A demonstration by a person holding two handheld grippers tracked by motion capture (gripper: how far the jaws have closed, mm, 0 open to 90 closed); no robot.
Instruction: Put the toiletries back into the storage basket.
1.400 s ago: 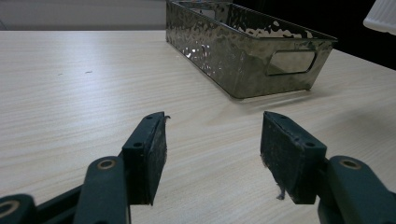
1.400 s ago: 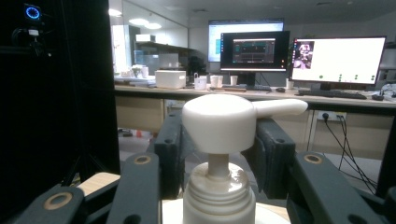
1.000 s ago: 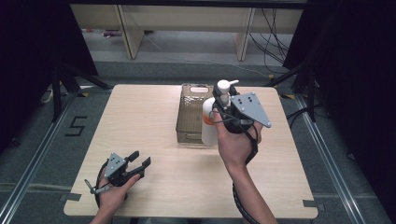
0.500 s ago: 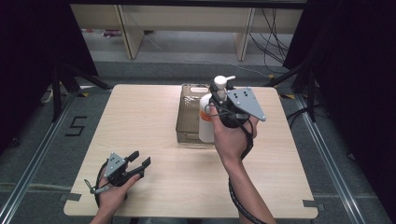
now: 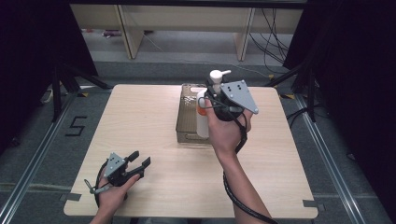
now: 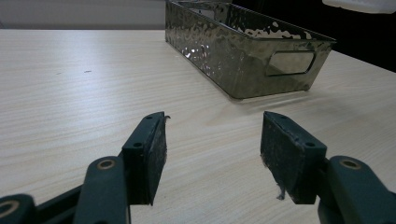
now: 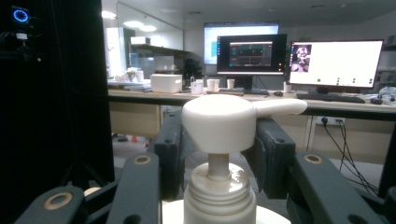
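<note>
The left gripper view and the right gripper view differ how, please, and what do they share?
Left gripper view: the left gripper, jaws apart with nothing between them, the wooden table and the metal basket. Right gripper view: the right gripper around the pump head, with lit monitors behind. Shared: the white pump bottle, whose underside edges into the left view's top corner.

- The bench (image 5: 154, 116) has a pale wood-grain top and stands on a grey floor (image 5: 42, 154).
- A hammered metal tray (image 6: 243, 51) sits directly on it, ahead of the left hand-held gripper (image 5: 135, 164) and beneath the raised right hand-held gripper (image 7: 217, 154).
- The left hand-held gripper sits low at the near left corner.
</note>
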